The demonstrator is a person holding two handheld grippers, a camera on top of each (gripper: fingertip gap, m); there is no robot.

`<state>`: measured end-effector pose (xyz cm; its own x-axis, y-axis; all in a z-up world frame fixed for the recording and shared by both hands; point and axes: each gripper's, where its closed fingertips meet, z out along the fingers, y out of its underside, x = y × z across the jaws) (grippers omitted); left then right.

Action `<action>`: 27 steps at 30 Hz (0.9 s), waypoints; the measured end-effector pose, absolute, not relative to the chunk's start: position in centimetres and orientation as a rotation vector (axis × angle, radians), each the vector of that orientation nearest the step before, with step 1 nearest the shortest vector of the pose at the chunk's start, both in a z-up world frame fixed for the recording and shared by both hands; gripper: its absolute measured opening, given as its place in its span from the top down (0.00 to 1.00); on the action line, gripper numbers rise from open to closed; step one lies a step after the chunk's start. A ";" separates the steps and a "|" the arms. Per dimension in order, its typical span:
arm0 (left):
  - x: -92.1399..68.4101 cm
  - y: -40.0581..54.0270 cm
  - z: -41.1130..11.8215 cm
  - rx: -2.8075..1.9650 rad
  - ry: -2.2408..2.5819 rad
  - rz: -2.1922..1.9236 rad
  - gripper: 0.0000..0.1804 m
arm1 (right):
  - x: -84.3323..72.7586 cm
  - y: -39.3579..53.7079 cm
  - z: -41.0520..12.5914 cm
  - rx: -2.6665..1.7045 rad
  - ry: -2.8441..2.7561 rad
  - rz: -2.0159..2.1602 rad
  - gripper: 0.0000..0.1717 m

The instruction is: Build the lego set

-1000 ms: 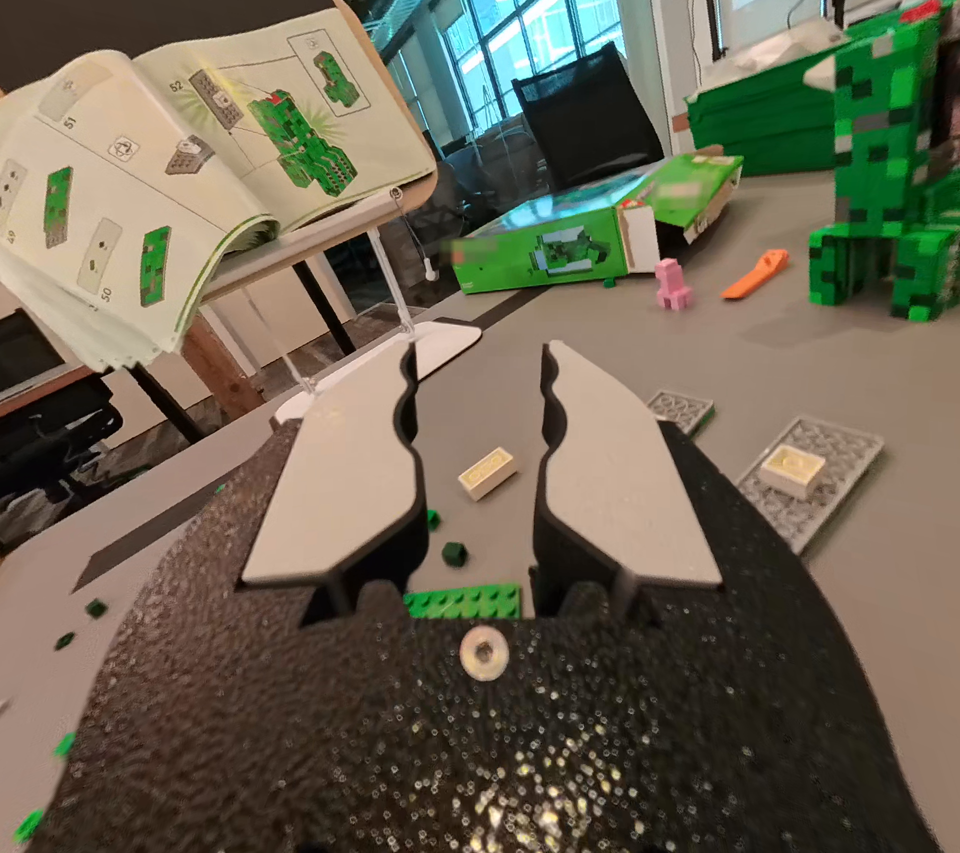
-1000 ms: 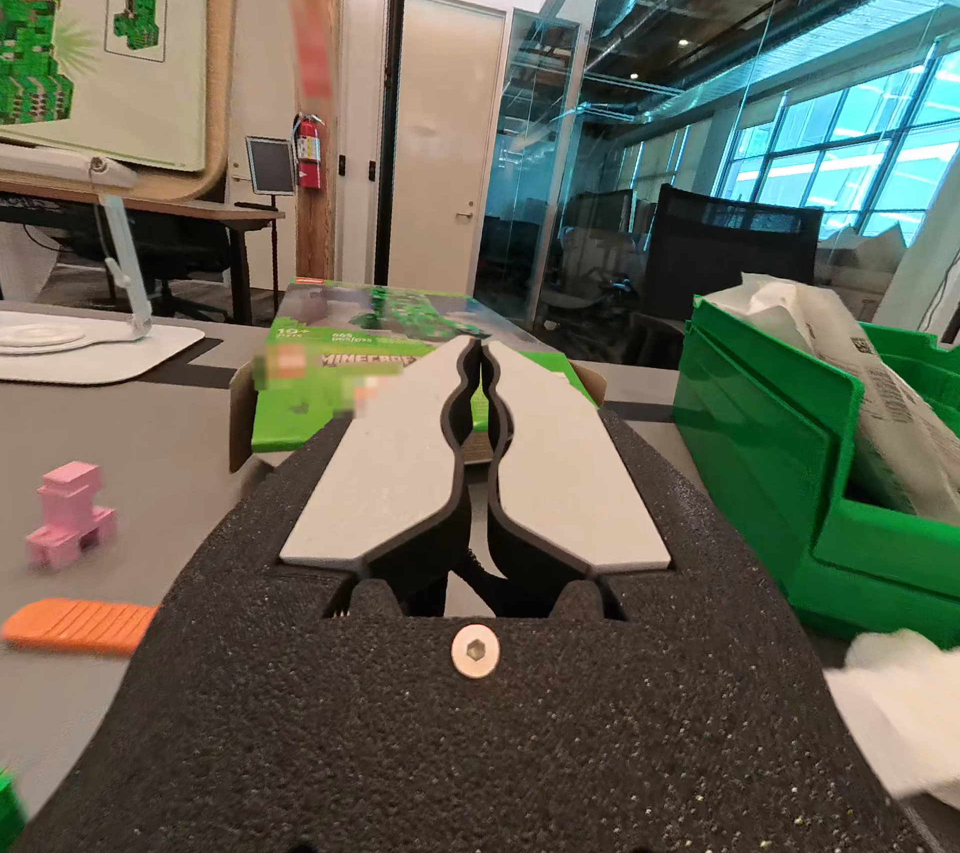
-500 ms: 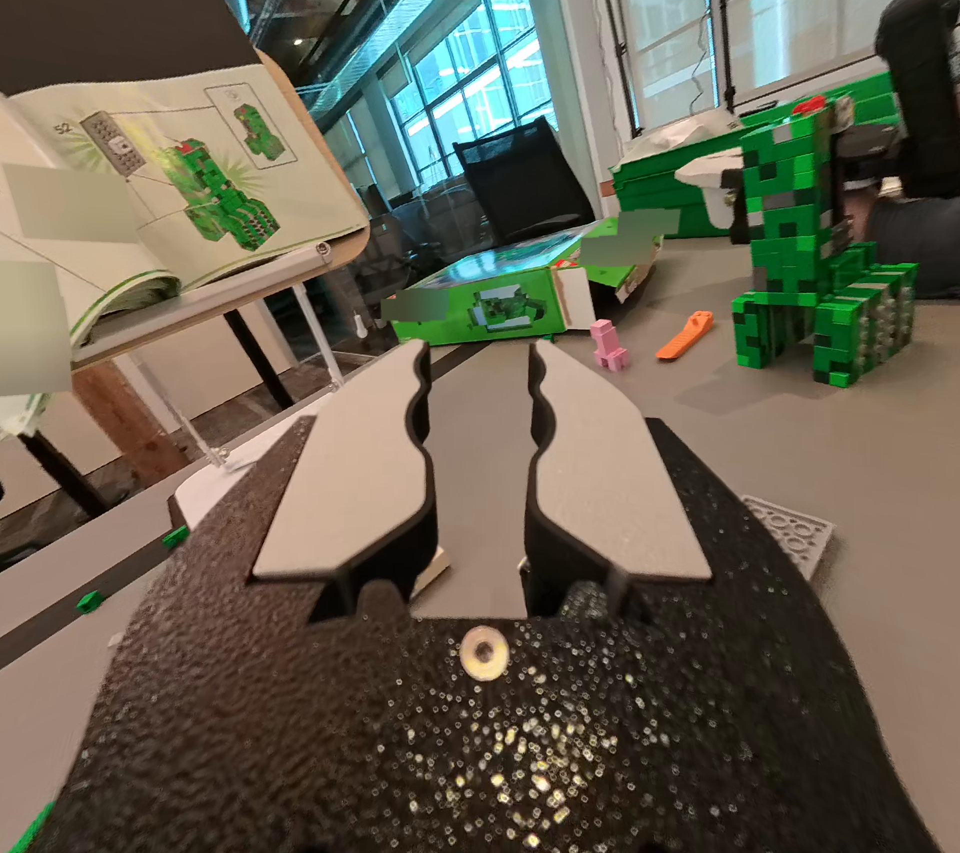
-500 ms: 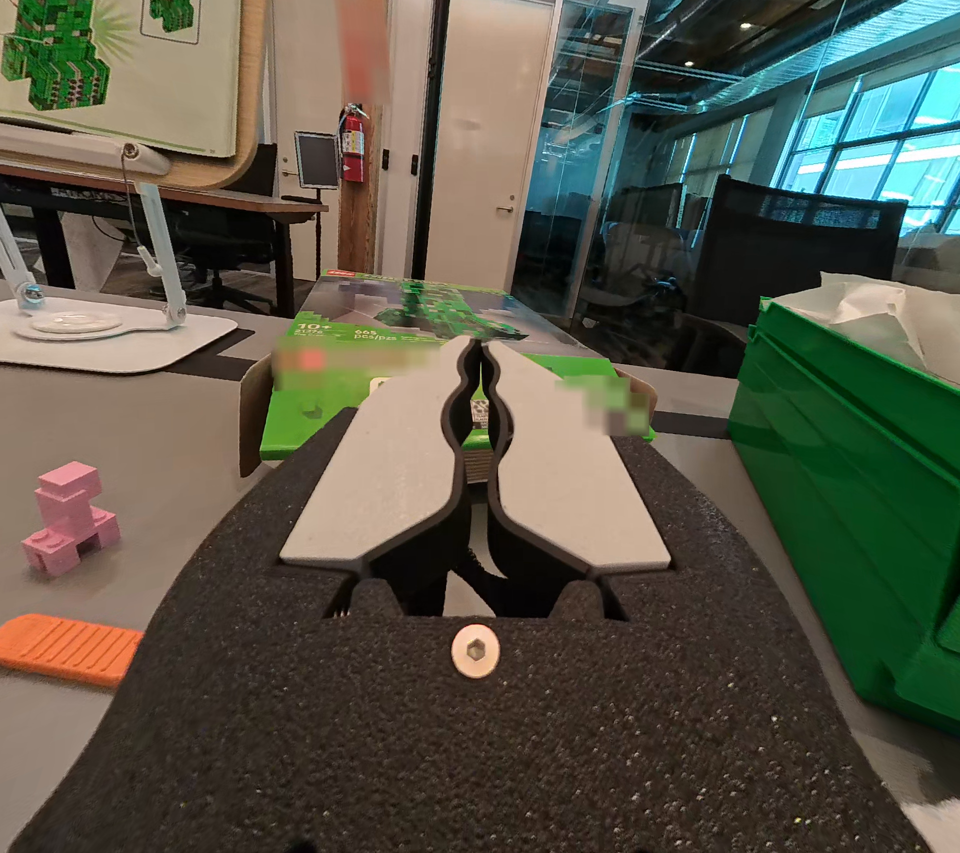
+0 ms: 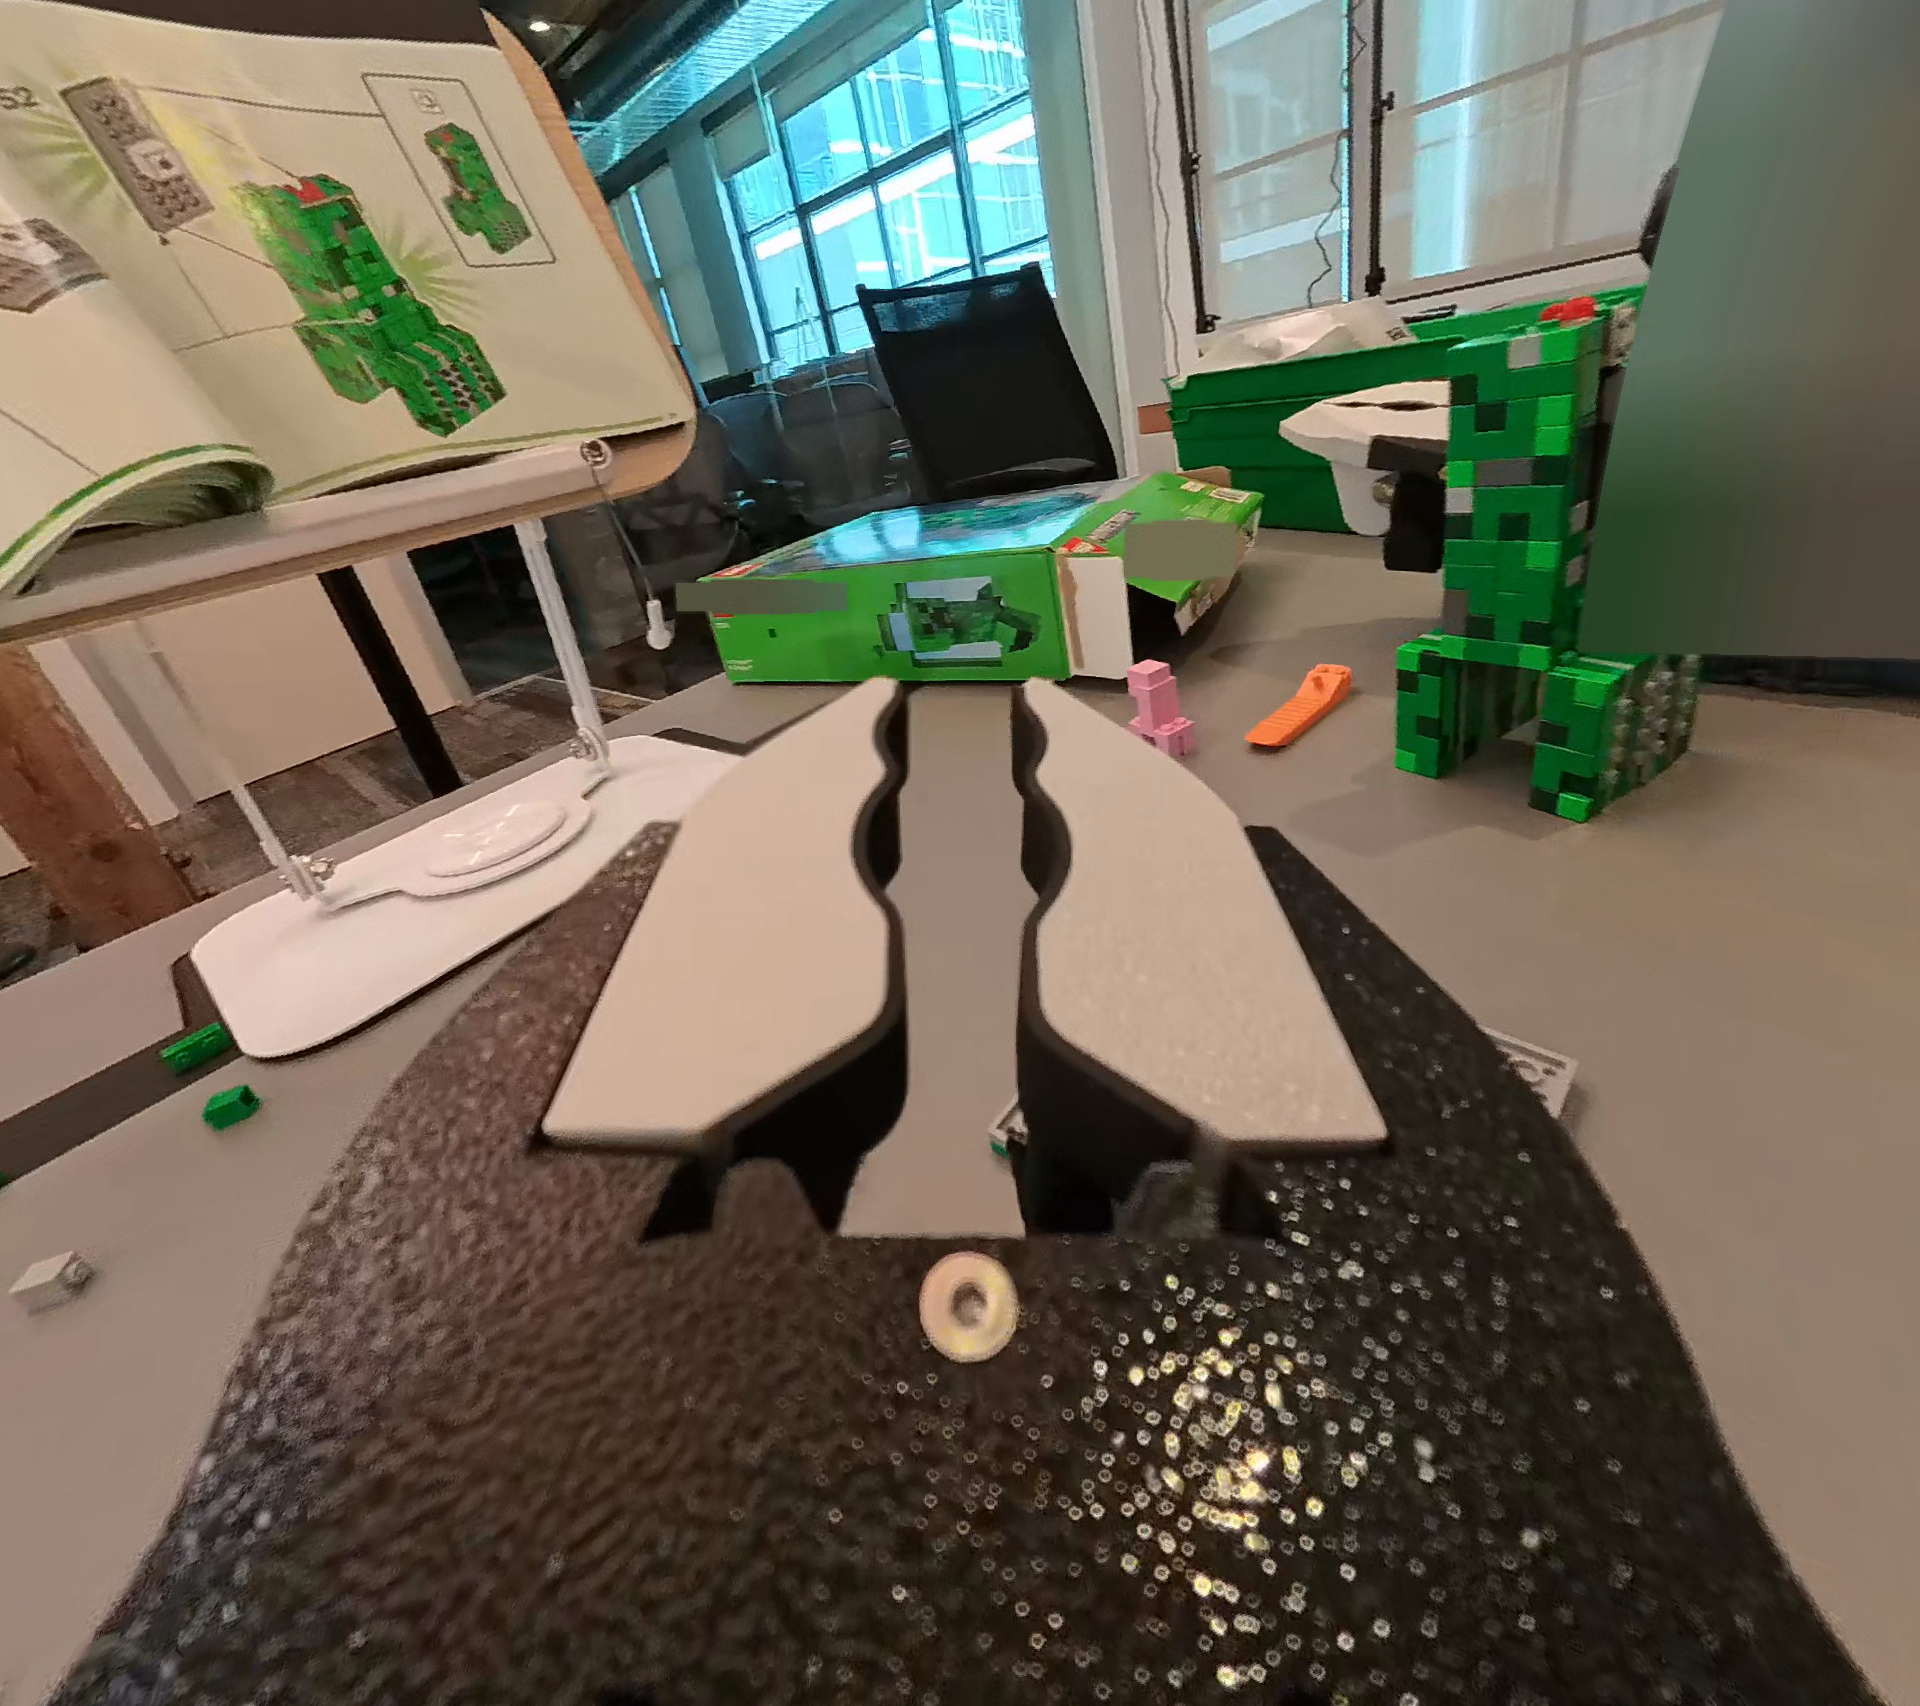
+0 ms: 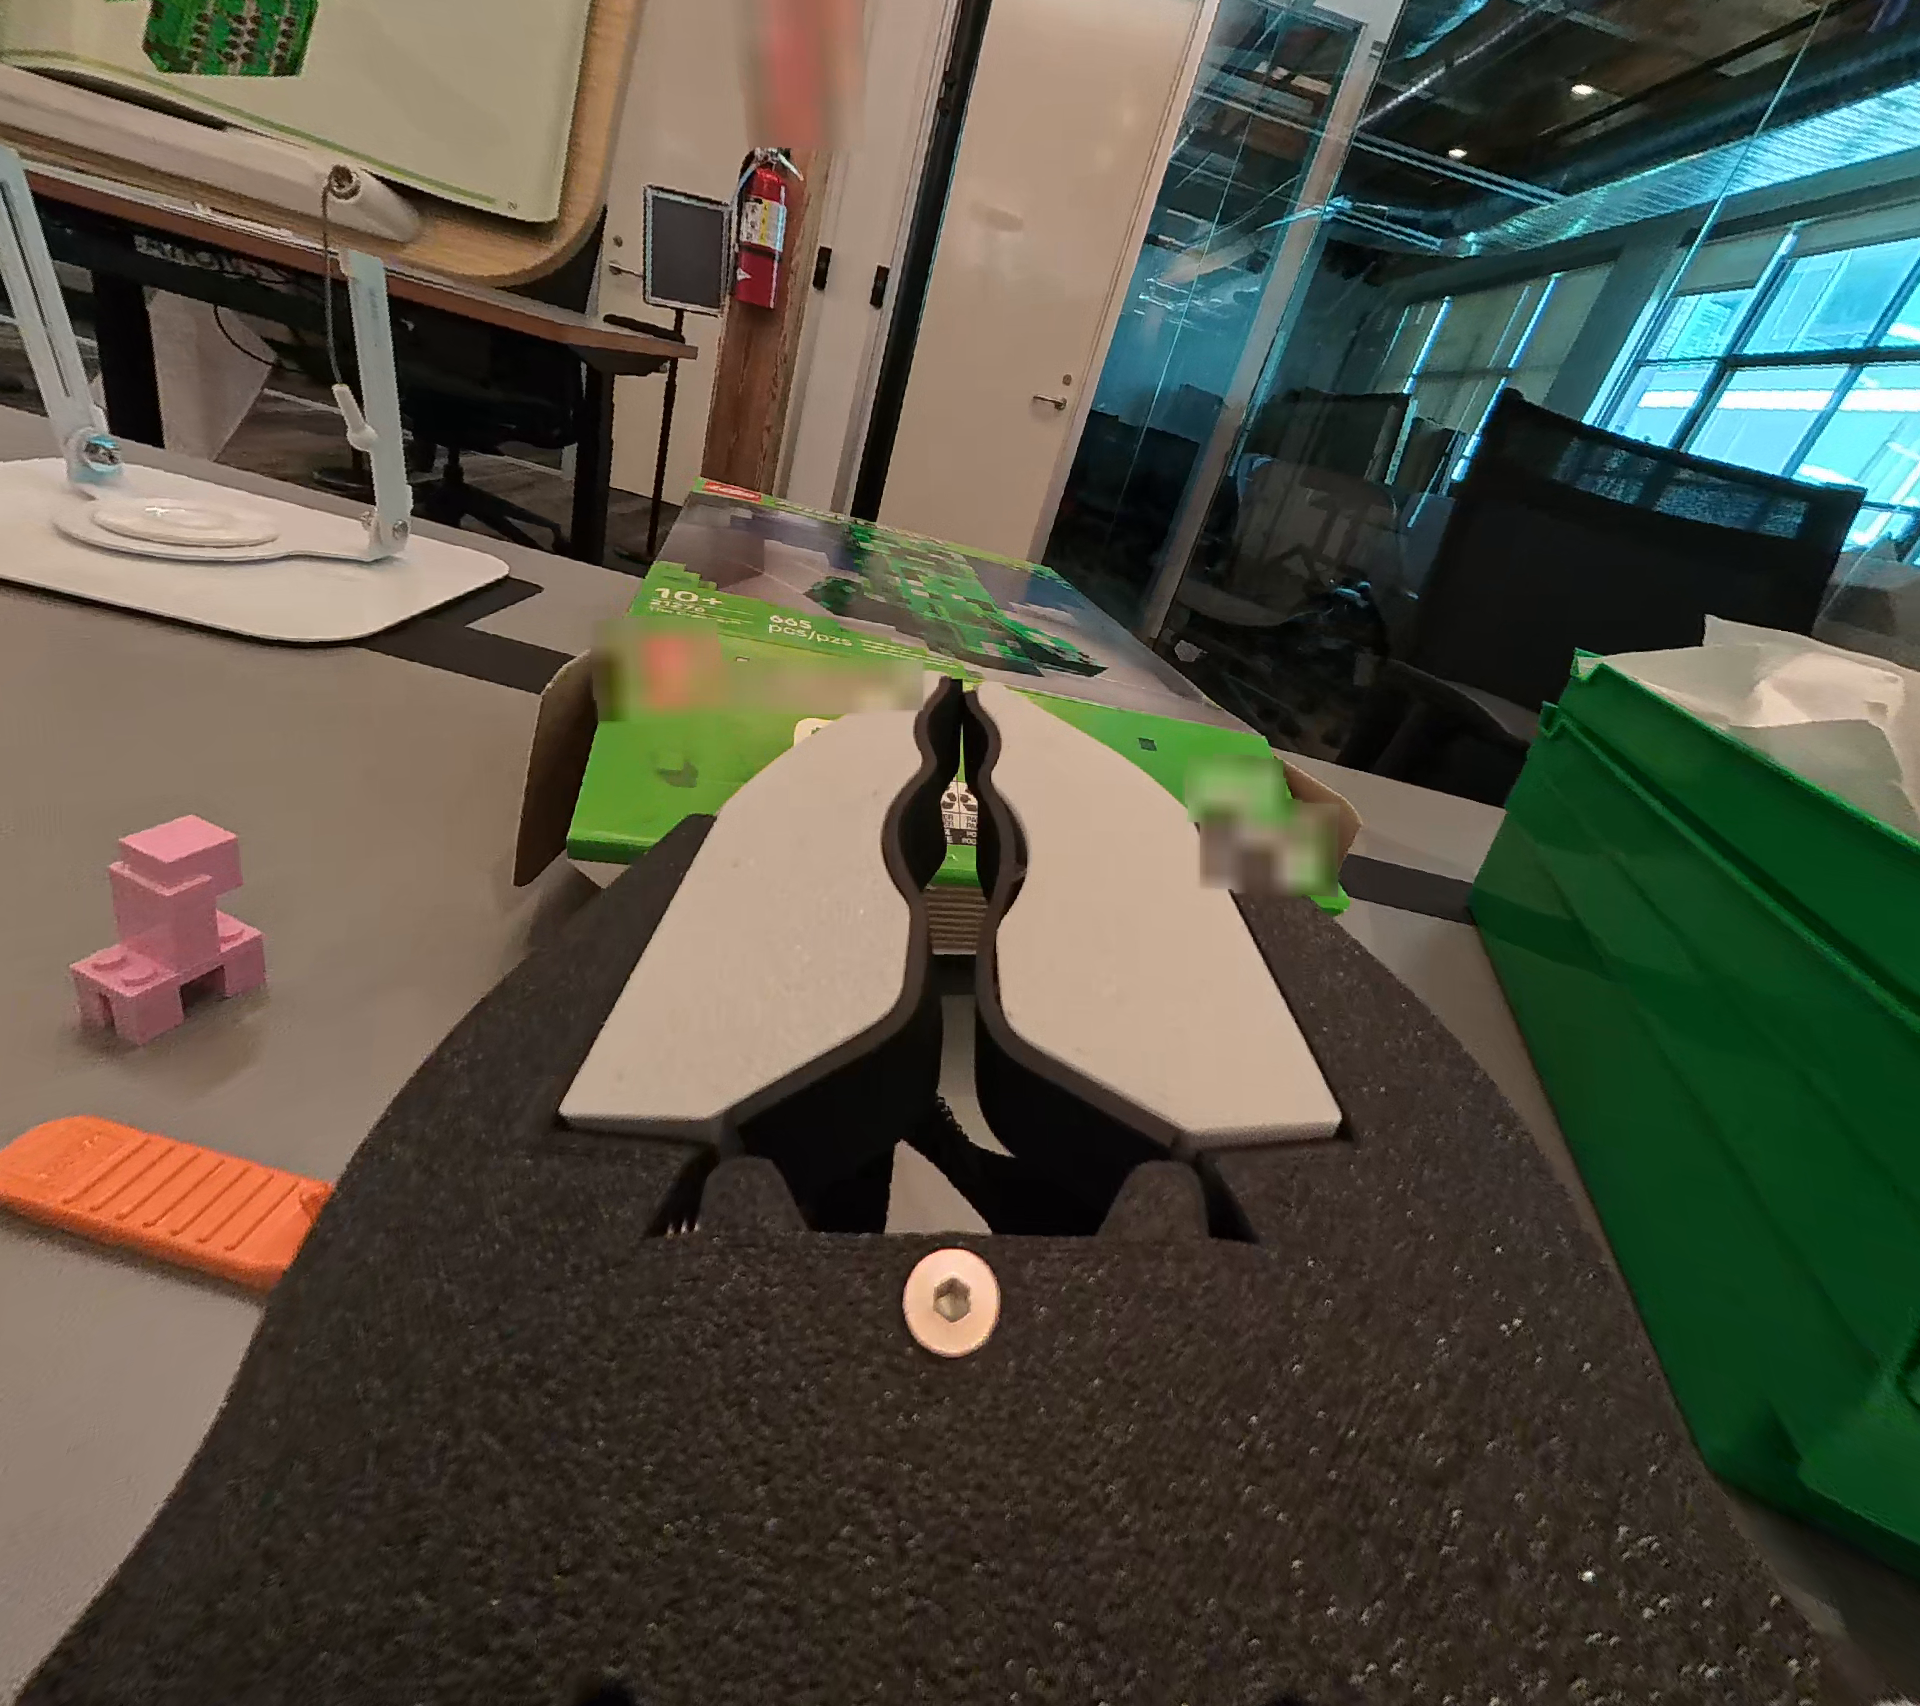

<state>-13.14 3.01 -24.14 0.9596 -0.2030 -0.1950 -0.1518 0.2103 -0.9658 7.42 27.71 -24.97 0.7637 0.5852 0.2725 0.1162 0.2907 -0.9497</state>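
My left gripper (image 5: 961, 695) hangs over the grey table (image 5: 1558, 929) with its fingers a little apart; only bare table shows between them. It points at a green cardboard box (image 5: 904, 607) lying on its side. A pink brick animal (image 5: 1158, 706) and an orange brick separator (image 5: 1299, 706) lie just right of its tips. A tall green brick figure (image 5: 1517, 555) stands farther right. My right gripper (image 6: 961, 690) is shut with its tips touching and nothing between them. It points at the same box (image 6: 831, 721), with the pink animal (image 6: 171, 929) and the separator (image 6: 156, 1194) on its left.
An open instruction booklet (image 5: 312, 285) rests on a stand with a white base (image 5: 416, 908) at the left. Green bins (image 6: 1714, 1033) stand at the right. Small green bricks (image 5: 229, 1106), a grey brick (image 5: 52, 1282) and a grey plate (image 5: 1527, 1069) lie near my left gripper.
My left gripper tilted up and swung toward the box while its fingers drew closer on air; the white brick seen between them earlier is out of view. My right gripper stayed shut.
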 end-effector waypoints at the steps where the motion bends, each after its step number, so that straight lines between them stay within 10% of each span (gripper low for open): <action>1: -12.9 3.0 -24.2 -1.367 0.322 -0.050 0.93 | 7.4 27.7 -25.0 -1.260 -0.666 0.349 1.00; 27: -12.4 3.1 -24.5 -1.384 0.358 -0.053 1.00 | 7.3 27.7 -25.1 -1.260 -0.683 0.365 1.00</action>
